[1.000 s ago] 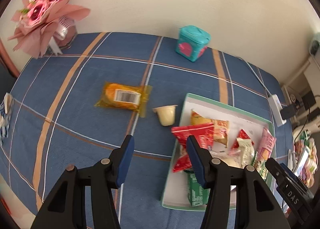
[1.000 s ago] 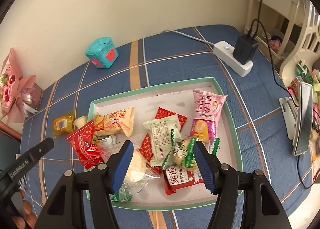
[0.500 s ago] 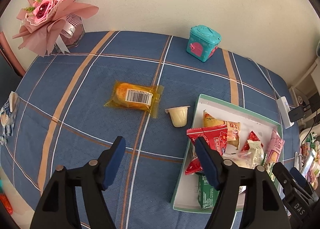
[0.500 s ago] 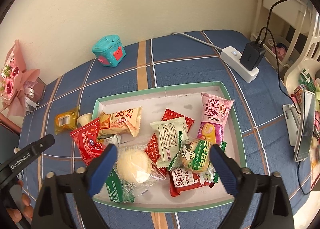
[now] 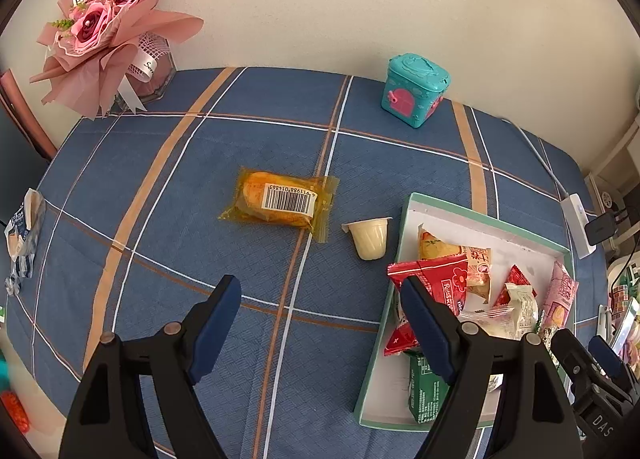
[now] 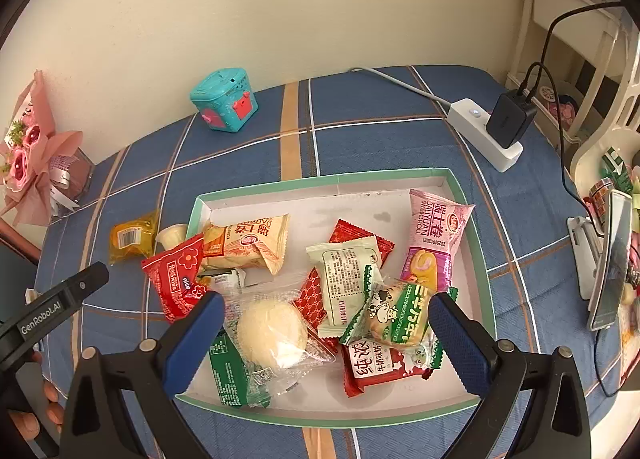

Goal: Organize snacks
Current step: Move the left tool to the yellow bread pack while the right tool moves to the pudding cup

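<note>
A green-rimmed white tray (image 6: 468, 215) holds several snack packets, among them a pink roll packet (image 6: 436, 239) and a clear-wrapped white bun (image 6: 272, 335). The tray also shows in the left wrist view (image 5: 480, 219). On the blue plaid cloth left of it lie an orange wrapped cake (image 5: 280, 201) and a small jelly cup (image 5: 370, 237). My left gripper (image 5: 320, 315) is open and empty above the cloth, nearer than the cake and cup. My right gripper (image 6: 324, 335) is open and empty above the tray's near half.
A teal toy box (image 5: 416, 89) stands at the back by the wall. A pink bouquet (image 5: 104, 31) stands at the back left. A white power strip with a black charger (image 6: 492, 127) and a phone on a stand (image 6: 604, 259) are at the right.
Both grippers have opened wider. The left gripper has drawn back and to the left, so the cake and cup sit more central in its view.
</note>
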Motion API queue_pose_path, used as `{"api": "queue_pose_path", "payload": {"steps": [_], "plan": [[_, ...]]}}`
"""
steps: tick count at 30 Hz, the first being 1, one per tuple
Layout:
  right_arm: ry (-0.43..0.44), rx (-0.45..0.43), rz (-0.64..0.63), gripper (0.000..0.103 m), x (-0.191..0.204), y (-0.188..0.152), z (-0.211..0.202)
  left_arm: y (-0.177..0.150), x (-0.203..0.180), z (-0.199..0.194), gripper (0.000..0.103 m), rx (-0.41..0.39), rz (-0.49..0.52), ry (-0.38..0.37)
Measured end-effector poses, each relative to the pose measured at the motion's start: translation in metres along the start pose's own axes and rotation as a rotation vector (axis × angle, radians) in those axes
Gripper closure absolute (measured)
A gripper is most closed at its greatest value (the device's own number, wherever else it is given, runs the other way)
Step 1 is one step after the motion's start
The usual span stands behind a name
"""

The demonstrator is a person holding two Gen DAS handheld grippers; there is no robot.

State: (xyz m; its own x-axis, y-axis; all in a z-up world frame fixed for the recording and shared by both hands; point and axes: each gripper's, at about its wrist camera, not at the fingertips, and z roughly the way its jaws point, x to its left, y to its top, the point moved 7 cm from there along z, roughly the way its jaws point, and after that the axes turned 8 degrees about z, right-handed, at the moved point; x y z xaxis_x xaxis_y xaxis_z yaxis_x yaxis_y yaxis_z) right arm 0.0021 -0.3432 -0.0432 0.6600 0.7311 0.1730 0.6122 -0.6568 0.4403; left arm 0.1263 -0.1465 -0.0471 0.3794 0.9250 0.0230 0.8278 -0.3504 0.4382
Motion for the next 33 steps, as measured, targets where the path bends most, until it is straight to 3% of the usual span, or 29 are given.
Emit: {"api": "queue_pose_path", "payload": {"steps": [5,17,33], "plan": [[0.009,-0.002,-0.007,0.000,0.007,-0.001,0.001,0.000,0.005,0.000,0.008,-0.009,-0.013,-0.004],[0.027,-0.020,-0.062,0.000,0.046,-0.008,0.005,0.001,0.039,0.005,0.008,-0.008,-0.068,0.012],[0.110,0.021,-0.210,0.000,0.149,-0.043,0.017,-0.011,0.126,0.009,0.008,0.018,-0.198,0.079]]}}
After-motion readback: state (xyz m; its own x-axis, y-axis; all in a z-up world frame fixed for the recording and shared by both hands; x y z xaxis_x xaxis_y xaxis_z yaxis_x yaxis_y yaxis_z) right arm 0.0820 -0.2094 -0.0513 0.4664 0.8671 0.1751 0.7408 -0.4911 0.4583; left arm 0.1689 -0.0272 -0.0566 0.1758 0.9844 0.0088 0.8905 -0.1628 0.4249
